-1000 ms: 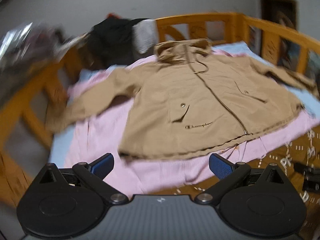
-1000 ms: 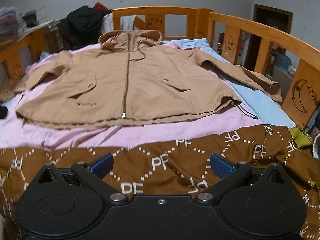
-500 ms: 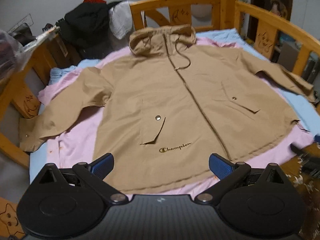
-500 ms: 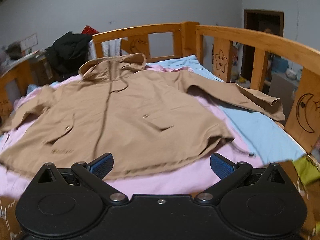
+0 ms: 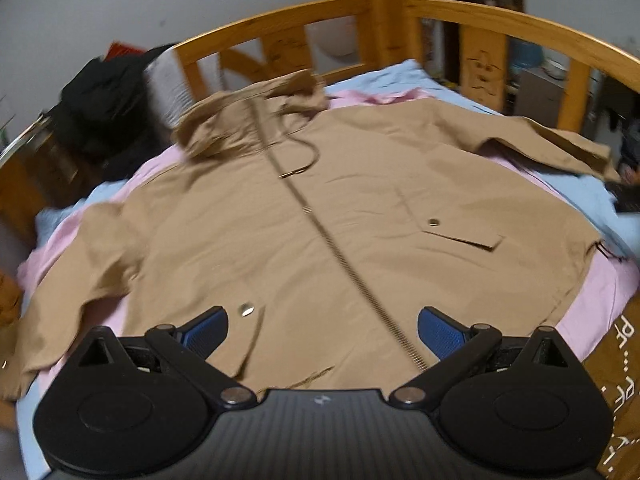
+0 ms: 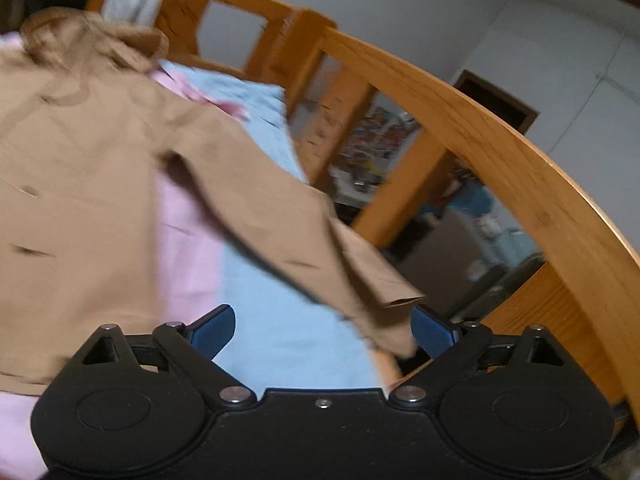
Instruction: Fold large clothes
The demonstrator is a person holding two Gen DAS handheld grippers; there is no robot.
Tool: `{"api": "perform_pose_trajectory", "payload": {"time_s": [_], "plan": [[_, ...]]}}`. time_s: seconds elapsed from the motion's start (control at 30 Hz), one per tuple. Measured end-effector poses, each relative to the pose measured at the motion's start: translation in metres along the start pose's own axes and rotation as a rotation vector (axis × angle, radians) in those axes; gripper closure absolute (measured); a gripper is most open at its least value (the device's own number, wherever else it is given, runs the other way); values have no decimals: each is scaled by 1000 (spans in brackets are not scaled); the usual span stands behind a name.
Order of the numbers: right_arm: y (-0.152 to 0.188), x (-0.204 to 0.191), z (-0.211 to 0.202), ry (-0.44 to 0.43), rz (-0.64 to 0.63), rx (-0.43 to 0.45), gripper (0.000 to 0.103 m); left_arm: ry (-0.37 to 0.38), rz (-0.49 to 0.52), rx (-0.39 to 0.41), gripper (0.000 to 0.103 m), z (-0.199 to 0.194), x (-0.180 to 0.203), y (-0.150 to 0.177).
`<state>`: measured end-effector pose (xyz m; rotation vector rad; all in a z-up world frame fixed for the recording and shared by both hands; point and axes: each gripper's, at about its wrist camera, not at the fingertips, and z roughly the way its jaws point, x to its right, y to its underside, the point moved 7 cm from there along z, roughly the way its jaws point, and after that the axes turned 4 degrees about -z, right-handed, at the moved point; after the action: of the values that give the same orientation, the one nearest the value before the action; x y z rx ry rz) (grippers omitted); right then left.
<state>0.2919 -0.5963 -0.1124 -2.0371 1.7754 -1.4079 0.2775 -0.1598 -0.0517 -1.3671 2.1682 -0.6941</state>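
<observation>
A tan hooded zip jacket (image 5: pixel 340 216) lies spread flat, front up, on the bed, sleeves out to both sides. My left gripper (image 5: pixel 322 330) is open and empty, hovering over the jacket's lower front near the zip and the left pocket snap. My right gripper (image 6: pixel 322 330) is open and empty, just above the blue sheet beside the jacket's right sleeve (image 6: pixel 304 236); the sleeve cuff (image 6: pixel 394 292) lies close in front of the right fingertip. The right wrist view is blurred.
Pink (image 5: pixel 600 300) and light blue (image 6: pixel 280 320) sheets lie under the jacket. A wooden bed rail (image 6: pixel 500 132) runs along the right and far sides. A pile of dark clothes (image 5: pixel 104 112) sits at the far left. A brown patterned blanket (image 5: pixel 624 360) lies at the near right.
Both grippers have moved forward over the bed. The left one now hovers over the jacket's lower front; the right one has swung right toward the right sleeve cuff. Both stay open.
</observation>
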Motion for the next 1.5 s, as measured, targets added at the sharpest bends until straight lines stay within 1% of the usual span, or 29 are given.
{"api": "perform_pose_trajectory", "payload": {"time_s": [0.1,0.17,0.27,0.43,0.47,0.5,0.53,0.57,0.63,0.67,0.7,0.8,0.83,0.87,0.93,1.0,1.07,1.13,1.17,1.2,1.27,1.33,1.43,1.5], "plan": [[7,8,47,94,-83,-41,18,23,76,9,0,17,21,0],[12,15,70,117,-96,-81,25,19,106,7,0,28,31,-4],[12,21,98,140,-125,-133,33,42,58,33,0,38,37,-10],[11,21,126,146,-170,-201,35,47,-32,18,0,50,29,-10],[10,22,129,155,-183,-206,39,43,-41,22,0,50,27,-10],[9,22,136,165,-195,-207,45,36,-42,27,0,50,24,-10],[9,21,140,172,-211,-208,62,26,-41,31,0,50,22,-10],[9,22,146,181,-225,-225,76,19,-41,34,0,49,19,-10],[8,29,153,185,-199,-251,85,14,-49,33,0,47,14,-10],[7,31,153,186,-181,-244,94,13,-56,32,0,46,11,-10],[5,34,151,193,-164,-232,96,11,-64,31,0,45,8,-10],[-3,42,139,169,-112,-213,100,18,-76,34,0,40,0,-13],[-7,43,130,148,-92,-203,100,23,-76,41,0,38,-2,-14],[-14,44,117,109,-60,-189,101,30,-71,53,1,35,-4,-15],[-32,45,88,8,5,-156,101,47,-51,78,1,27,-9,-18],[-58,45,57,-132,94,-126,101,82,-30,101,1,16,-13,-21],[-88,41,24,-280,162,-104,101,126,-24,104,1,6,-17,-23],[-120,34,-9,-417,214,-92,101,225,-43,101,1,-5,-21,-27],[-137,30,-24,-473,224,-82,101,293,-50,105,1,-12,-22,-31],[-154,25,-38,-522,229,-73,101,344,-58,116,1,-17,-24,-36],[-186,8,-67,-612,231,-56,101,434,-78,155,1,-29,-27,-46],[-220,-16,-88,-678,207,-31,101,502,-103,197,1,-37,-32,-56],[-261,-49,-115,-768,173,6,101,540,-101,234,1,-36,-33,-69],[-280,-70,-129,-818,143,29,101,534,-94,259,1,-30,-33,-78]]}}
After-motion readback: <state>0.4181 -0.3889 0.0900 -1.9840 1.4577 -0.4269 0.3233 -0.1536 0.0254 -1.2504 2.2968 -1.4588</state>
